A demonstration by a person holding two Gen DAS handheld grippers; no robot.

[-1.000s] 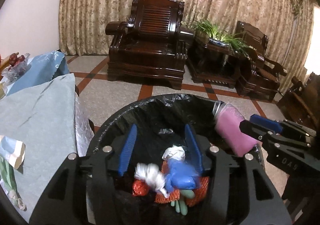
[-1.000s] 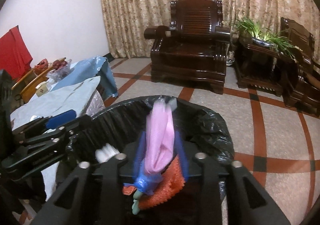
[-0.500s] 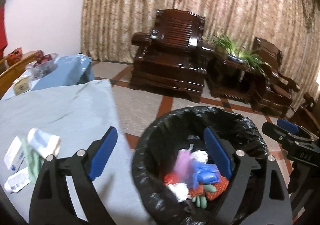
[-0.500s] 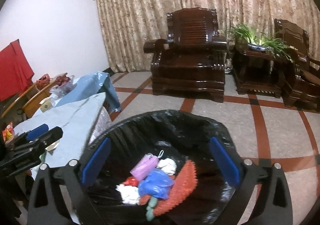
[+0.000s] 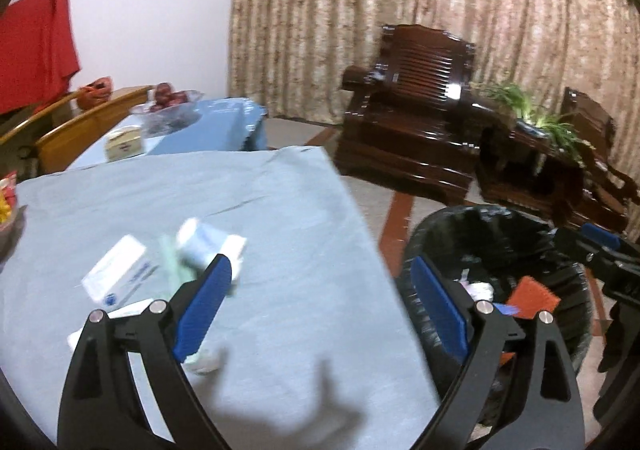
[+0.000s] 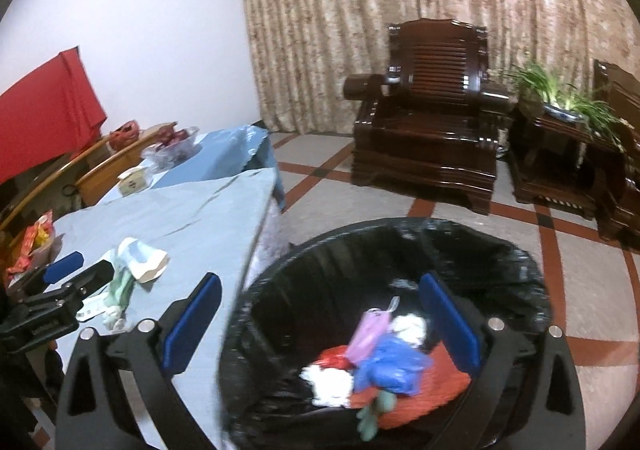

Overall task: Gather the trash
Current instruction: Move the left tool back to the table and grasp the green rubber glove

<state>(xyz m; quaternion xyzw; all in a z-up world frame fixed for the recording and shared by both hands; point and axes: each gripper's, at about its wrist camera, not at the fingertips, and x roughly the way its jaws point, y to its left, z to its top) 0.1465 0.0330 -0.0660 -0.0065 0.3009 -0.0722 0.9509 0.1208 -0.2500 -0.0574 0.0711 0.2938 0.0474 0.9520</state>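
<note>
**Both drops made; left heading back for table litter**

Left gripper (image 5: 320,306): jaws spread wide, nothing between them. They have just been opening. It hangs over the table (image 5: 280,210) edge, bin (image 5: 496,226) at its 3 o'clock.

Right gripper (image 6: 320,322): jaws fully apart, empty, also just opened. It hangs over the bin rim (image 6: 400,226). The pink pouch (image 6: 372,330) now lies inside on the blue wad (image 6: 392,366) and red mesh (image 6: 440,382).

Remaining trash sits on the cloth at the left gripper's 10–11 o'clock: a white box (image 5: 120,270), a crumpled wrapper (image 5: 204,242), green scraps (image 5: 172,262), close together and partly overlapping. Frame is blurred; exact edges unclear.

Notes for next pick (judgement):
- Take the wrapper first; it lies on top and crushes easily.
- Keep the jaws wide until they straddle it, then close low against the cloth without pinching the fabric.
- The box is flat: approach from its long edge, or slide it toward the table edge.
- Risk: dragging the cloth, or scattering the scraps.
</note>
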